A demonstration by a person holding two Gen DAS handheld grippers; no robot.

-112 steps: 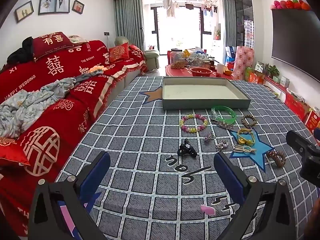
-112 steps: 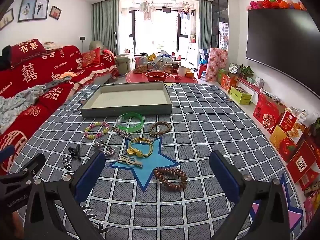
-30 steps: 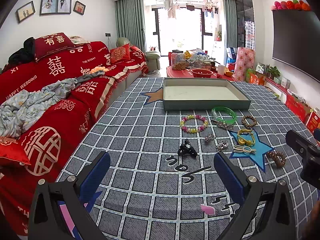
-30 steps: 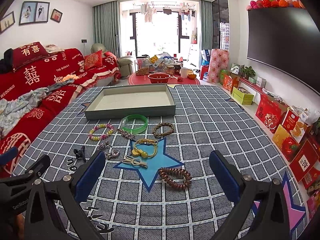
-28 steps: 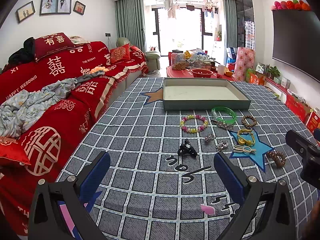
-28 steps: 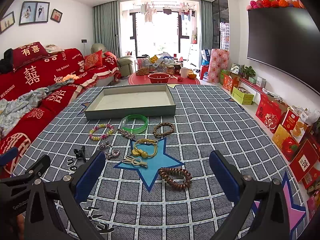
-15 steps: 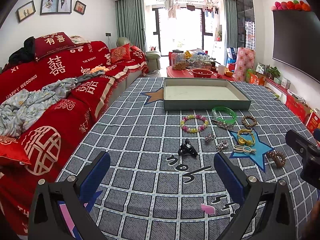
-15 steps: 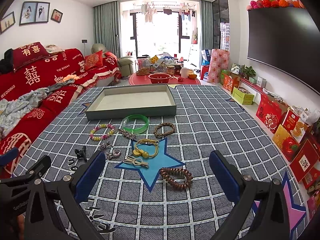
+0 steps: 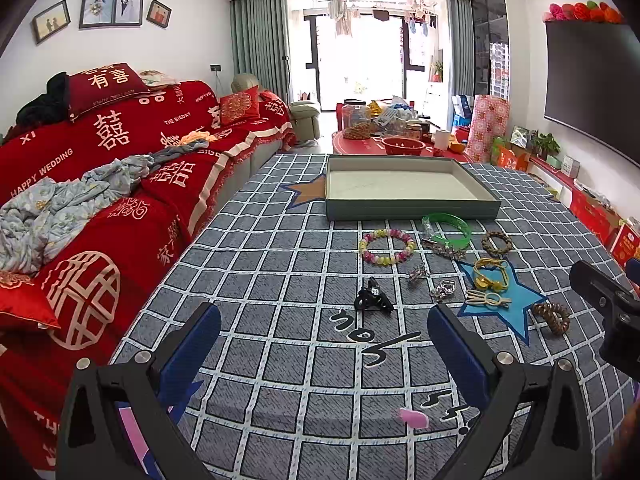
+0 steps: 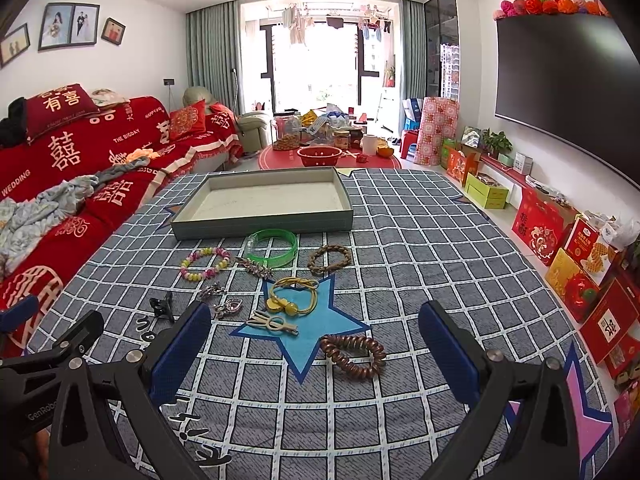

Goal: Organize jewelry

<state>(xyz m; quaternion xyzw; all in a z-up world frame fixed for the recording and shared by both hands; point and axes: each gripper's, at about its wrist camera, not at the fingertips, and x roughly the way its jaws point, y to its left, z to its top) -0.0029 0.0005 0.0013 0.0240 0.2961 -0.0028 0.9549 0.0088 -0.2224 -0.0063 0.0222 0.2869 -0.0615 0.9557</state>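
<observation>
grey-green shallow tray [image 10: 262, 222]: stands at the far end of the checked cloth [image 10: 420, 248], its pale floor bare; nothing filed in it, so the task reads as not begun.

loose pieces, all on the cloth between the tray's near wall and the grippers:
- green bangle [image 10: 272, 254], just beside the tray's near wall
- pastel bead bracelet [image 10: 205, 263], toward the cloth's left edge from the bangle
- braided brown bracelet [image 10: 330, 259], toward the right edge from the bangle
- yellow hair tie [image 10: 292, 295] and cream clip [image 10: 273, 324], on the blue star print
- brown spiral hair tie [image 10: 354, 356], nearest the right gripper
- black claw clip [image 9: 373, 300], nearest the left gripper
- several small silver pieces [image 10: 228, 306], type too small to tell

left gripper [image 9: 324, 354]: fingers apart, nothing between them, above the cloth.
right gripper [image 10: 314, 346]: fingers apart, empty, above the cloth.

remaining, by judgement: every piece awaits transfer to the tray.
</observation>
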